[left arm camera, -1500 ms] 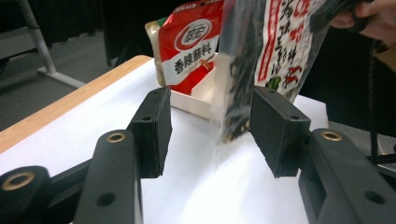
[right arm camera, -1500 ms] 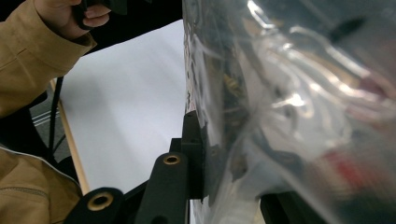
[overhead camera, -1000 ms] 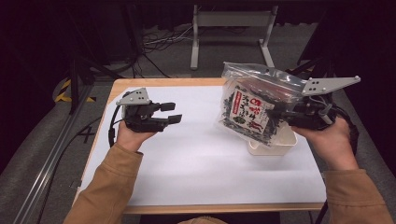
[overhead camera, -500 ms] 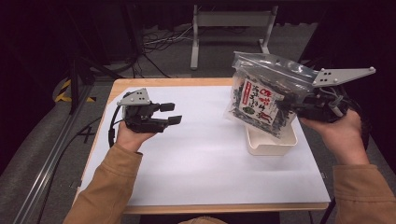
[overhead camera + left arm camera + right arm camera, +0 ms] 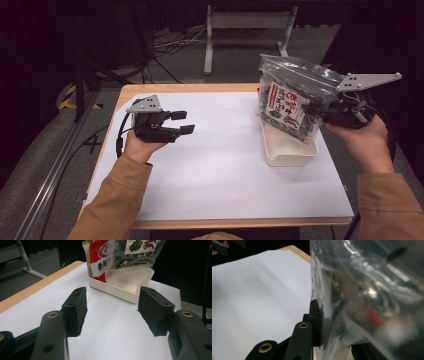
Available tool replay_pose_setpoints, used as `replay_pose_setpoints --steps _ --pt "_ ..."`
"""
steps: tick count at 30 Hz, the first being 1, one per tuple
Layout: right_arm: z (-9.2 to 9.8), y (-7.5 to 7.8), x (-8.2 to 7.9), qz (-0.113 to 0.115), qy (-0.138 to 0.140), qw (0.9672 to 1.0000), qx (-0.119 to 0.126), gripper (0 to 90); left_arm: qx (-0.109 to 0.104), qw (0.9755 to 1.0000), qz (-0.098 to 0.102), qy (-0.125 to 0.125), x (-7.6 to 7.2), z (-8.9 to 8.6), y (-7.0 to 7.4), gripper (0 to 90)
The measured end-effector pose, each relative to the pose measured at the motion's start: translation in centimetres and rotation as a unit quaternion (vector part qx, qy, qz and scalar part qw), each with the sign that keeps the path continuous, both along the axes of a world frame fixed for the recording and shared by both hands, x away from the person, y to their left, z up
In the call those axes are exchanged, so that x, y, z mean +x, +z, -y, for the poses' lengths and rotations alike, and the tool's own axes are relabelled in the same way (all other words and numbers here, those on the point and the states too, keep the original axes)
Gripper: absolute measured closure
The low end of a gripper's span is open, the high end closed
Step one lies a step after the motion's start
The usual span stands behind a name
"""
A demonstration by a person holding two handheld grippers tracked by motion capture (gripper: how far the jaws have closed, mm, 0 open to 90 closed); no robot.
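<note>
The clear plastic snack bag [image 5: 292, 102] hangs in the air above the far right part of the table, its lower end just over the white tray [image 5: 290, 150]. It is a resealable pouch with dark, leafy bits and paler pieces showing through the film. The right gripper [image 5: 320, 107] pinches it from the side: in the right gripper view one black jaw lies flat against the crinkled film [image 5: 367, 297], and the bag bulges between the two jaws. The person's right hand [image 5: 367, 140] carries the gripper, whose grey three-cornered plate [image 5: 367, 80] juts out above the bag.

The bag's label is white with a red band and bold dark East Asian characters. In the left gripper view the red panel [image 5: 98, 260] carries white characters and a small leaf drawing sits higher up; I cannot make out a brand name.

The tray is a shallow, rectangular white dish on the white table top [image 5: 220, 175]; its visible bottom looks bare.

Well apart, at the table's left, the left gripper [image 5: 182, 122] is held in the left hand [image 5: 142, 147], its jaws spread, just now opening a little further, with nothing between them, pointing toward the tray and bag.
</note>
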State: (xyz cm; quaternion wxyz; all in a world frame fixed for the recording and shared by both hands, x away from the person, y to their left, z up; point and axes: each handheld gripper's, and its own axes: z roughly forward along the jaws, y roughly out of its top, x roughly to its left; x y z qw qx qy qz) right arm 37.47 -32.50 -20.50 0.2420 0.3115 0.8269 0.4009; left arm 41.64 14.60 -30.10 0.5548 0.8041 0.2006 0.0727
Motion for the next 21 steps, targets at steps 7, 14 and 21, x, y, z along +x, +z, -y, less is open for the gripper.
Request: replay_pose_setpoints --steps 7,14,21 --pt "0.6 -0.7 0.6 -0.007 -0.014 0.9998 -0.010 76.8 0.003 1.0000 0.000 -0.001 0.1 -0.1 0.0 40.5" --pt "0.9 -1.5 1.1 -0.014 -0.025 0.9994 -0.018 76.7 0.004 1.0000 -0.002 0.000 0.1 -0.1 -0.1 40.7" --pt "1.1 -2.1 1.5 -0.029 -0.035 0.9987 -0.023 76.5 0.005 1.0000 -0.004 0.001 0.1 -0.2 -0.2 40.2"
